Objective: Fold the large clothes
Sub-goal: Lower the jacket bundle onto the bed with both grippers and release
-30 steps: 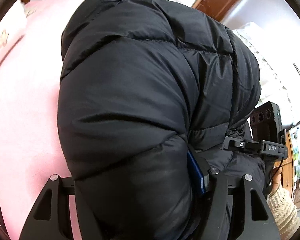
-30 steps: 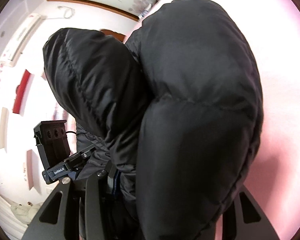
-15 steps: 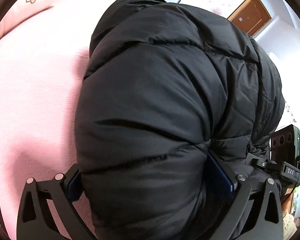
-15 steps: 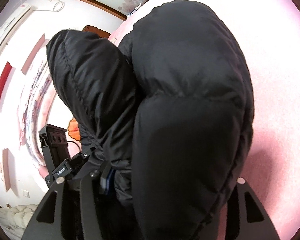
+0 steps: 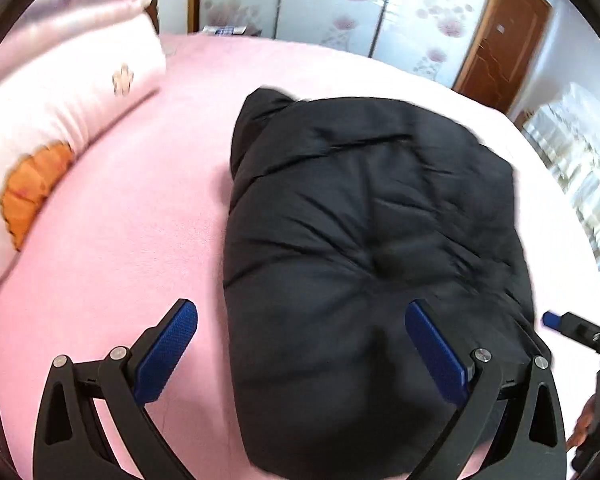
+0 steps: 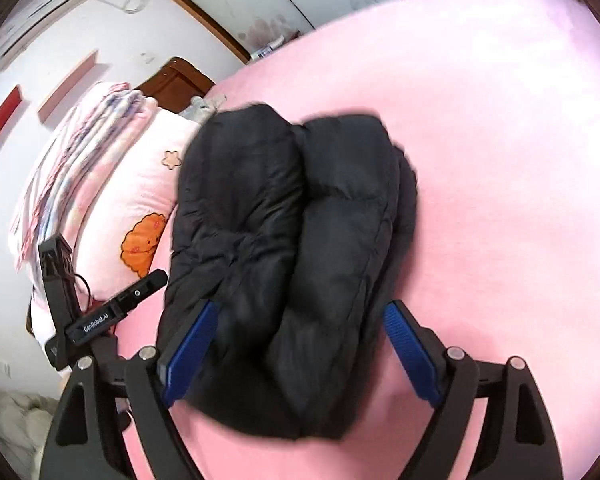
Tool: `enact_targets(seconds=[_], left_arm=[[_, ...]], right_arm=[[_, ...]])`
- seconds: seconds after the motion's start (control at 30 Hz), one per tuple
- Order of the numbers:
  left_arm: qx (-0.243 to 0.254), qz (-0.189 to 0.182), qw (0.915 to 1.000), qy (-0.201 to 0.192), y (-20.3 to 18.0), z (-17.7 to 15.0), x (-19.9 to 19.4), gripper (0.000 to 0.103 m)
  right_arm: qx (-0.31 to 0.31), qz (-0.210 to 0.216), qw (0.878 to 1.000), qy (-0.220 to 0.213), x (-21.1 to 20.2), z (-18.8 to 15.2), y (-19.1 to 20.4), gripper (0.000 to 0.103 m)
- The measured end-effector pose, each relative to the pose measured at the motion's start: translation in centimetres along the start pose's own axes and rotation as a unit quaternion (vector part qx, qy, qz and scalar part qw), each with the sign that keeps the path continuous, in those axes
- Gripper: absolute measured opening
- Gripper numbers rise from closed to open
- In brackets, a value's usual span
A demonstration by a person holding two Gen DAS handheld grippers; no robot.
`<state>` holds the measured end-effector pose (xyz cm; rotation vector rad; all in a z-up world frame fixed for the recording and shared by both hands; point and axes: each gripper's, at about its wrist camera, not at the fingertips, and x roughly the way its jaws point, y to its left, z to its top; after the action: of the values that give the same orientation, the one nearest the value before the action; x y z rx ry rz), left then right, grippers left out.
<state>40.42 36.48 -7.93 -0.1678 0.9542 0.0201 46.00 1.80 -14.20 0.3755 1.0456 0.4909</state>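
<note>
A black puffer jacket (image 5: 372, 248) lies folded in a thick bundle on the pink bed (image 5: 140, 208). My left gripper (image 5: 304, 336) is open above its near left part, blue pads spread wide and empty. In the right wrist view the jacket (image 6: 292, 248) shows as two puffy folds side by side. My right gripper (image 6: 296, 336) is open, its pads on either side of the bundle's near end, not squeezing it. The left gripper's body (image 6: 112, 316) shows at the left of the right wrist view.
A pink pillow (image 5: 52, 120) with an orange print lies at the left, with folded striped bedding (image 6: 72, 152) behind it. A wardrobe with floral doors (image 5: 340, 8) and a brown door (image 5: 504, 32) stand beyond the bed. A wooden headboard (image 6: 180, 80) is far left.
Both grippers opened and let go of the jacket, then pulled back. The jacket dropped from right in front of the cameras and now rests on the bed.
</note>
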Motion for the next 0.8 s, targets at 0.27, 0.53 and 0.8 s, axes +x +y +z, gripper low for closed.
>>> enact_targets(seconds=[0.27,0.53,0.8], left_arm=[[0.032,-0.003,0.9994,-0.009,-17.3,-8.2,-6.2,0.103],[0.079,0.014,0.9953,-0.054,-25.9,-12.4,-13.4,0.103],[0.072,-0.004,0.9949,-0.070,-30.1,-17.4,-18.2,0.103]], right_arm=[[-0.034,-0.040,0.998,-0.038,-9.7,-3.9,1.0,0.086],[-0.059,-0.087,0.993,-0.060,-18.3,-7.9,3.1,0.086],[-0.079,-0.130,0.985,-0.077,-24.0,-12.4,3.6,0.086]])
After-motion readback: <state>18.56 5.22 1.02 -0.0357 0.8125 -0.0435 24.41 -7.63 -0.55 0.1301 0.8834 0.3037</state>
